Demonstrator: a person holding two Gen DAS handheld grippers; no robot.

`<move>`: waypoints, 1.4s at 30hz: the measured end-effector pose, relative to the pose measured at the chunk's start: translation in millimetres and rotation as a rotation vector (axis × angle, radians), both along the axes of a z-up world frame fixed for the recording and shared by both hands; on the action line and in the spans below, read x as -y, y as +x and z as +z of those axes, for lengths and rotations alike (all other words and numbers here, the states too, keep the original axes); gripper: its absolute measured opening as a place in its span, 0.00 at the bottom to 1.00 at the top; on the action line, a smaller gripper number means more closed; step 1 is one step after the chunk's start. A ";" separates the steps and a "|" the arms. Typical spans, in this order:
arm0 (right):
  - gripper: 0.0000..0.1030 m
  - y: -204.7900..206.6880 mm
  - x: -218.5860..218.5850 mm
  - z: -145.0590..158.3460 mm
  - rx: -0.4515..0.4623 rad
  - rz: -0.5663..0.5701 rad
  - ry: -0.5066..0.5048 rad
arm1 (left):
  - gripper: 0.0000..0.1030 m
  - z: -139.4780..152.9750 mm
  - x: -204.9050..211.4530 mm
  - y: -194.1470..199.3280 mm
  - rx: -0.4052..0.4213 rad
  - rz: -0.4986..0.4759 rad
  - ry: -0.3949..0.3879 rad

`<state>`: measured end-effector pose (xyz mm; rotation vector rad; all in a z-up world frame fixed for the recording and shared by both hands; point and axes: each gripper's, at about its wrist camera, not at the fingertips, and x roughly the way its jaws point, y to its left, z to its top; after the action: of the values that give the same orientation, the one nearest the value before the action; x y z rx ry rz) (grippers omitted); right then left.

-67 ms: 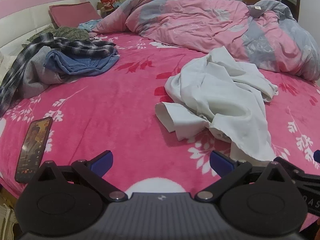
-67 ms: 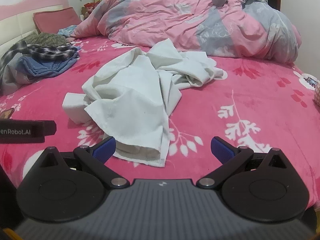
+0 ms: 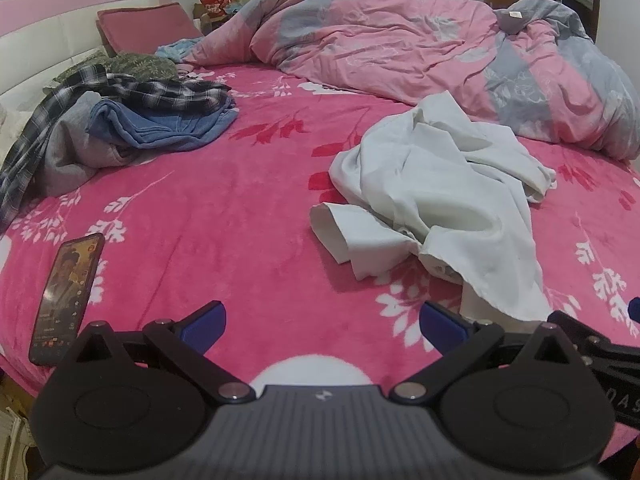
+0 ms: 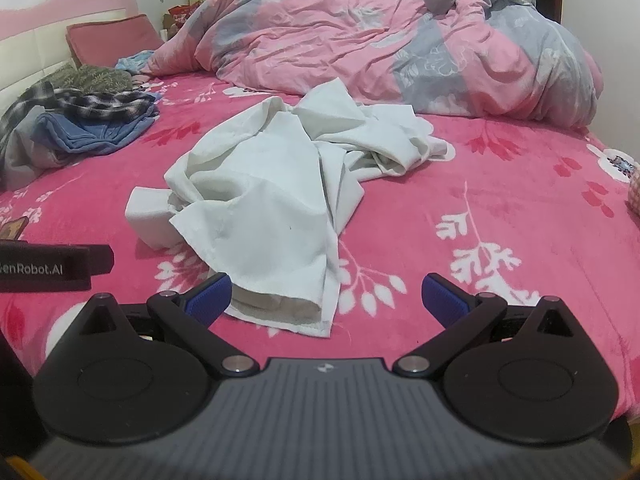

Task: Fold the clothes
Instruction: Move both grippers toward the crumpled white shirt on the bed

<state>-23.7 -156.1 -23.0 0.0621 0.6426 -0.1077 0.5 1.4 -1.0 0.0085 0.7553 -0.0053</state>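
I hold both the left hand-held gripper [image 3: 322, 326] and right hand-held gripper [image 4: 326, 298] released, low over the pink floral bed [image 3: 224, 216]; the crumpled white cloth garment [image 4: 272, 200] lies just ahead, unfolded, within reach.

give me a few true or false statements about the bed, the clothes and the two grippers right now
1. The white garment lies crumpled on the pink blanket. True.
2. The right gripper is shut on the white garment. False: its fingers are spread open, holding nothing.
3. A phone lies on the blanket with its screen lit. True.
4. The left gripper is shut. False: it is open, with bare blanket between its fingers.
5. The blue garment is folded on top of the white one. False: it sits in a separate pile, under a plaid shirt.
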 end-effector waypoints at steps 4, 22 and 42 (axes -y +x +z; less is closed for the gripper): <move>0.99 2.6 1.4 0.4 -0.013 -0.005 0.003 | 1.00 -1.4 -1.9 0.7 -0.003 -0.007 -0.002; 0.99 7.8 0.2 1.1 -0.055 -0.065 -0.024 | 1.00 0.5 -14.4 2.4 0.037 -0.001 -0.089; 0.99 15.7 -2.1 -3.7 -0.084 -0.061 -0.018 | 1.00 -6.9 -22.4 6.5 0.042 0.047 -0.076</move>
<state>-8.0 -154.0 -26.7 0.0604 0.7240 -0.1760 7.1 23.8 -8.0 -0.0811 0.7124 0.0106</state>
